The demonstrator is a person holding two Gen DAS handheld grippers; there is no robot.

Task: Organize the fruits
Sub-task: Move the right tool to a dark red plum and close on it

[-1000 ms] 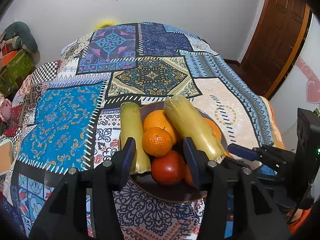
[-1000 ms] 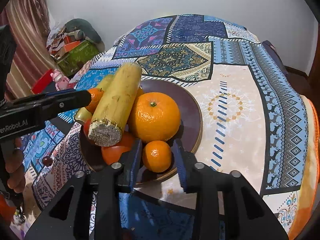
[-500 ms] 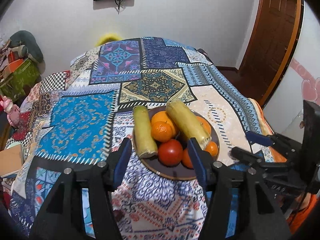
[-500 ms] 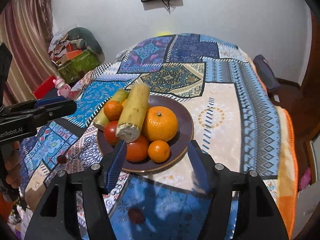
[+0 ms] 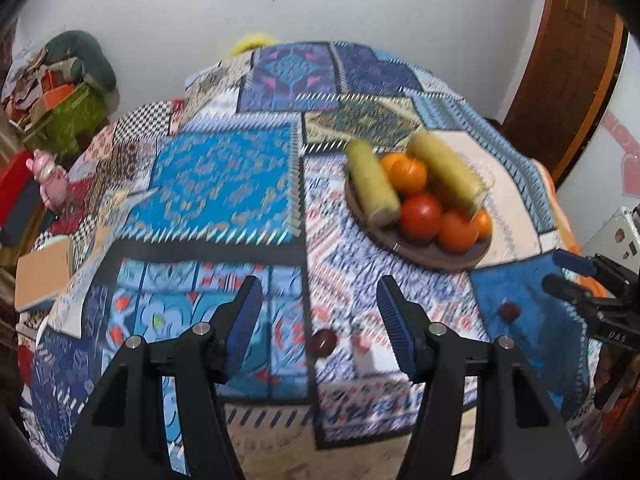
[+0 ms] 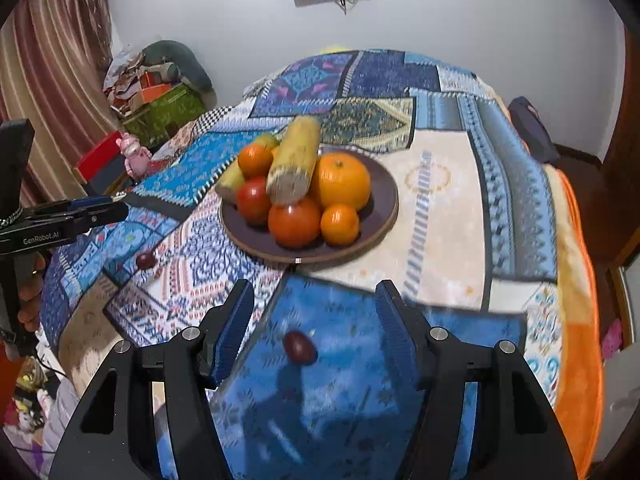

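Both tongs have pulled back from the plate [image 6: 384, 216] since a second ago: then each sat right at its near rim, the right tongs [image 6: 316, 320] bracketing the small mandarin [image 6: 340, 224], and now they hang wide and empty over the patchwork bedspread [image 5: 224, 184], well clear of the pile. The left tongs [image 5: 318, 316] also gape wide, nothing between them. Probably the loading is done and attention is shifting to strays.

The plate sits on the bed, right of centre in the left view. It holds two corn cobs [image 6: 294, 166], a large orange [image 6: 340, 180], a smaller orange [image 6: 254, 158] behind, two tomatoes [image 6: 294, 220], and the mandarin at the front edge. The upper cob lies across the fruit, propped and tilted.

Off the plate are two small dark-red fruits, kind unclear from blur: one [image 6: 299, 347] on the blue patch just ahead of the right tongs, another [image 5: 323, 342] between the left tongs' tips. Likely next to be collected.
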